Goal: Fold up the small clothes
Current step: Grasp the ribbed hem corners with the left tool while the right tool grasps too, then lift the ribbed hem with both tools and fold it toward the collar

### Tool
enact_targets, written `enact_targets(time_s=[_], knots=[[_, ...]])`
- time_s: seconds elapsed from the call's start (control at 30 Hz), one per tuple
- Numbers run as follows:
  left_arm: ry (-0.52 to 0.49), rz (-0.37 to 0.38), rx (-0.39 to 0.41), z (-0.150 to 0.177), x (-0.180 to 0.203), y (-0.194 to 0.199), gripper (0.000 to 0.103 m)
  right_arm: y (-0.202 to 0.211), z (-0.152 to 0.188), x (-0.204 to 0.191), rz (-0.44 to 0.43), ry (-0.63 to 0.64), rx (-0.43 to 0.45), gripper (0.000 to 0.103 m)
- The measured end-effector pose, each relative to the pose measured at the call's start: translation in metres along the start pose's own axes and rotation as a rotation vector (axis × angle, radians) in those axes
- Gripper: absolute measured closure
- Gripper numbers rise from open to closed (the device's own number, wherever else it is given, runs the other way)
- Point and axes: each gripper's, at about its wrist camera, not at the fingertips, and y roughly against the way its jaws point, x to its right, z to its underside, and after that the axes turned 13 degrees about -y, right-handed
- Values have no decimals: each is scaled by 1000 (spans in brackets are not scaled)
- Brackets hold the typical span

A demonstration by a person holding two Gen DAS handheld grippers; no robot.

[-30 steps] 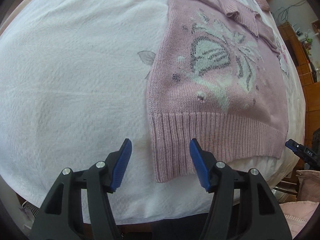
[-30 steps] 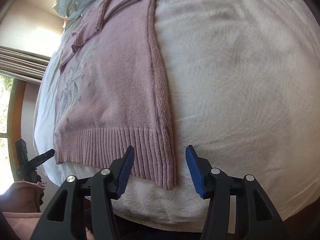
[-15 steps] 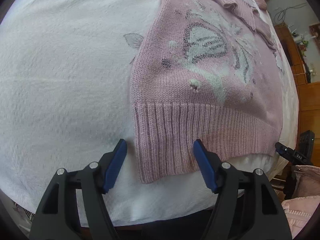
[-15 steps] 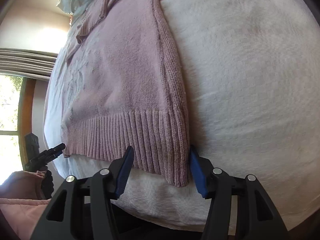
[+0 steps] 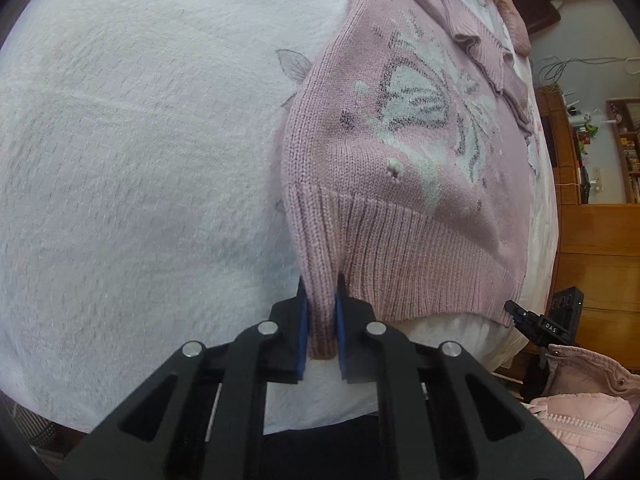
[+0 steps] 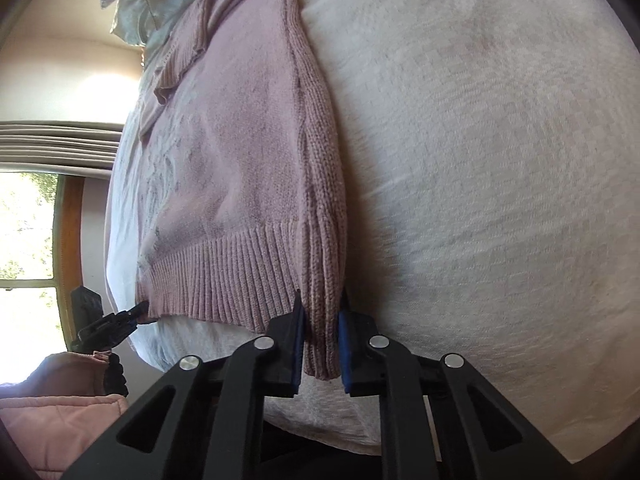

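The left gripper (image 5: 320,320) has its two blue-padded fingers (image 5: 303,328) pinching one bottom corner of the pink sweater (image 5: 400,168). The knit is bunched up into a small fold between the pads, down at 6 o'clock in the left wrist view. From there the ribbed bottom edge (image 5: 420,268) runs off toward 3 o'clock, and the body of the sweater goes up toward 1 o'clock. It has a white butterfly picture (image 5: 424,108) on the front and a little white fuzzy dot (image 5: 394,166) below it.

The right gripper (image 6: 320,328) is pinching the other bottom corner of the same sweater (image 6: 248,152) between its blue pads (image 6: 297,340), also at 6 o'clock in its own view. Here the ribbed edge (image 6: 224,276) runs toward 9 o'clock, and the sweater's side goes up toward 12 o'clock.

The sweater lies flat on a soft white blanket (image 5: 140,152) that covers a bed. A pink puffy sleeve (image 5: 588,396) shows at 4 o'clock in the left wrist view. Wooden furniture (image 5: 592,248) stands at 3 o'clock. A bright window (image 6: 28,224) is at 9 o'clock in the right wrist view.
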Motion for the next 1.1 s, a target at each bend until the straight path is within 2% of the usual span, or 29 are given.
enact_targets(time_s=[0.17, 0.23, 0.43, 0.6, 0.7, 0.93, 1.03, 1.1], knots=[[-62, 65, 59, 2, 11, 26, 94, 28, 4, -10, -114, 19, 38, 90], [-83, 58, 67, 4, 12, 30, 94, 37, 5, -11, -134, 28, 51, 90], [-37, -6, -15, 14, -17, 6, 96, 21, 1, 4, -36, -4, 17, 91], [-46, 5, -3, 11, -11, 10, 96, 22, 0, 1, -41, -5, 13, 91], [-43, 55, 32, 1, -4, 22, 96, 32, -4, -4, -104, -14, 8, 91], [-21, 195, 186, -45, 17, 59, 96, 70, -40, -30, -358, -76, 73, 91], [-32, 187, 212, -73, 25, 62, 96, 81, -68, -41, -427, -107, 108, 92], [-50, 147, 208, -92, 29, 58, 96, 85, -88, -50, -404, -105, 134, 92]])
